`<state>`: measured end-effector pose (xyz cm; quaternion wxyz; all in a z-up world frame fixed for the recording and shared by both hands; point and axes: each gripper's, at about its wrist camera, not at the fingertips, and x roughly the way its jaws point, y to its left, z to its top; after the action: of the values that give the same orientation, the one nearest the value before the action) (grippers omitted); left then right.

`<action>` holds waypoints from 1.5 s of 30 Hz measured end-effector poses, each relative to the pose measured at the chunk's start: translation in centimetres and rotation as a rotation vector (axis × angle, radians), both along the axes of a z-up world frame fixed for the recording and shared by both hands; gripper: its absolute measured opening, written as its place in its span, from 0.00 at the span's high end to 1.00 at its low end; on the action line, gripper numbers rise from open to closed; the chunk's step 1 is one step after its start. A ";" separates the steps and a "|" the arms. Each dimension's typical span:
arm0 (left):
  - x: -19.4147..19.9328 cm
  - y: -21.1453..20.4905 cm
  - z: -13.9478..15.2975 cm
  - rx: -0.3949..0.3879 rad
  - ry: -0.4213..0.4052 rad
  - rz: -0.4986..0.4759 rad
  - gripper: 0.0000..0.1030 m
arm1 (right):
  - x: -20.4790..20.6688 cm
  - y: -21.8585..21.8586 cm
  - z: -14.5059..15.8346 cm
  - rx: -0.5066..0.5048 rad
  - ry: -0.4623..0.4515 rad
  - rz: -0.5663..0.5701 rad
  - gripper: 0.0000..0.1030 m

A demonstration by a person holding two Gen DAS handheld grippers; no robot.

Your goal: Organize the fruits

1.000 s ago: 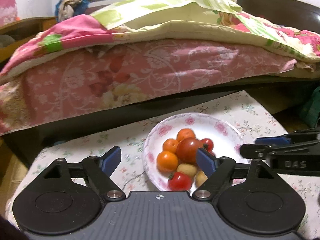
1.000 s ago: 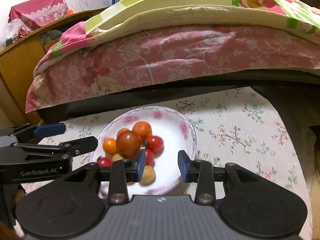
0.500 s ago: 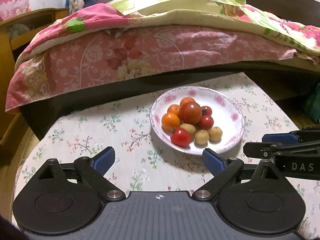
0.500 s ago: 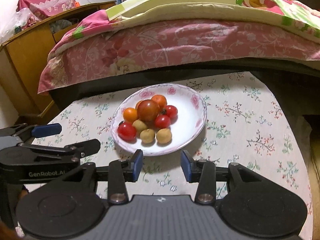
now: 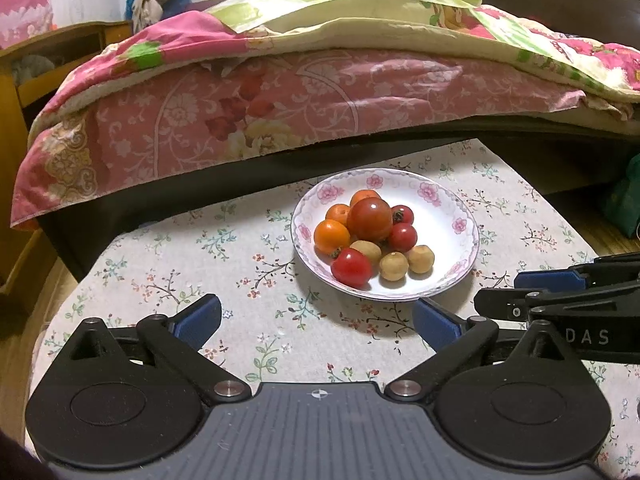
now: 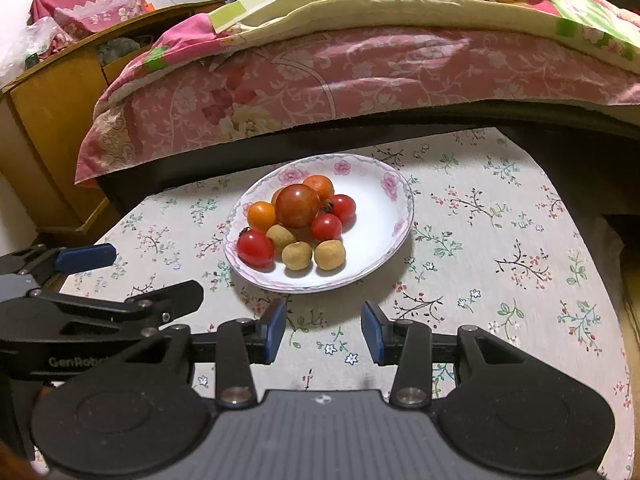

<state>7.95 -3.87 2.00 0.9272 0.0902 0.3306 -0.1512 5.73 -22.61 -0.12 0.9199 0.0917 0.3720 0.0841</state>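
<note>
A white plate (image 5: 440, 200) with a pink flower rim stands on the flowered tablecloth and holds a pile of fruit. In the pile are a big red tomato (image 5: 370, 219), small orange fruits (image 5: 331, 236), cherry tomatoes (image 5: 351, 267) and tan longans (image 5: 394, 266). My left gripper (image 5: 316, 320) hovers short of the plate's near rim, its jaws opening wide with nothing between them. In the right wrist view, the right gripper (image 6: 324, 330) is open by a narrow gap just in front of the plate (image 6: 392, 184), holding nothing. The left gripper (image 6: 136, 276) lies to its left.
The round table's cloth (image 5: 260, 264) has bare room left and right of the plate. Behind the table a bed (image 5: 320, 100) with pink and green quilts overhangs the far edge. A wooden cabinet (image 6: 52, 120) stands at the far left.
Both grippers have drawn back from the plate, so the fruit now lies beyond their fingertips. The left jaws have spread much wider; the right jaws have widened slightly.
</note>
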 end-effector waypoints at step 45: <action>-2.5 1.2 -0.9 0.006 0.089 0.037 0.00 | -3.6 0.5 -0.6 0.008 0.027 -0.030 0.62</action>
<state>5.43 -2.66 1.06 0.9139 0.0801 0.3738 -0.1369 2.15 -22.12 -0.75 0.9156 0.1023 0.3824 0.0705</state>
